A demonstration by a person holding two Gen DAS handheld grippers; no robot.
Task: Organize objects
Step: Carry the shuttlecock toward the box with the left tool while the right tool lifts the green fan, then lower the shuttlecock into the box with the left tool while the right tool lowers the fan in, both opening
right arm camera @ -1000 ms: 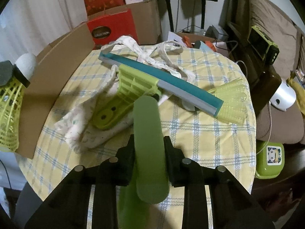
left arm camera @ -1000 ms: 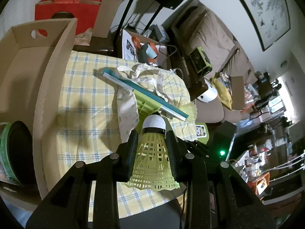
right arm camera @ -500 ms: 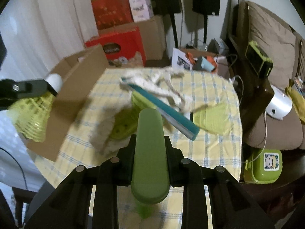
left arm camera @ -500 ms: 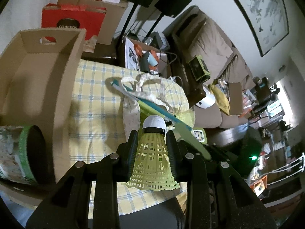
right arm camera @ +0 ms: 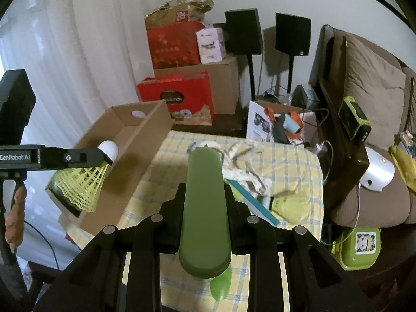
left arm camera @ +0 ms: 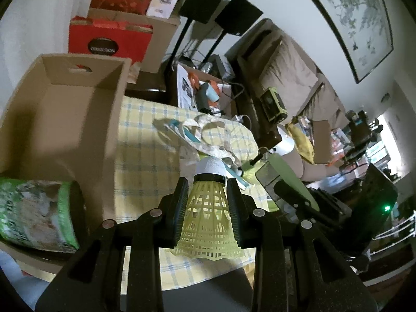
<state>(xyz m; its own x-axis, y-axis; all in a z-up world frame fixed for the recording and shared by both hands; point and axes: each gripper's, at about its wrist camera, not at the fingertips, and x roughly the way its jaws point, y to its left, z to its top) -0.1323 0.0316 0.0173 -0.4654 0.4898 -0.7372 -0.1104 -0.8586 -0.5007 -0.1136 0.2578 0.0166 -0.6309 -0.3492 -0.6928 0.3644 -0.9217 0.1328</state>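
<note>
My left gripper [left arm camera: 208, 202] clamped the shuttlecock [left arm camera: 208, 213]; my right gripper [right arm camera: 204, 208] clamped a green handle [right arm camera: 204, 202]. Squeezing risked crushing the skirt short of the box [left arm camera: 59, 98].

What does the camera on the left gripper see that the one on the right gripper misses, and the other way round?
Only the left wrist view shows the framed painting on the wall and the green packet inside the box. Only the right wrist view shows the white curtain and the green lunchbox on the floor. Both show the cardboard box, the checked tablecloth, the yellow shuttlecock held by the left gripper, and the green handle held by the right gripper.
</note>
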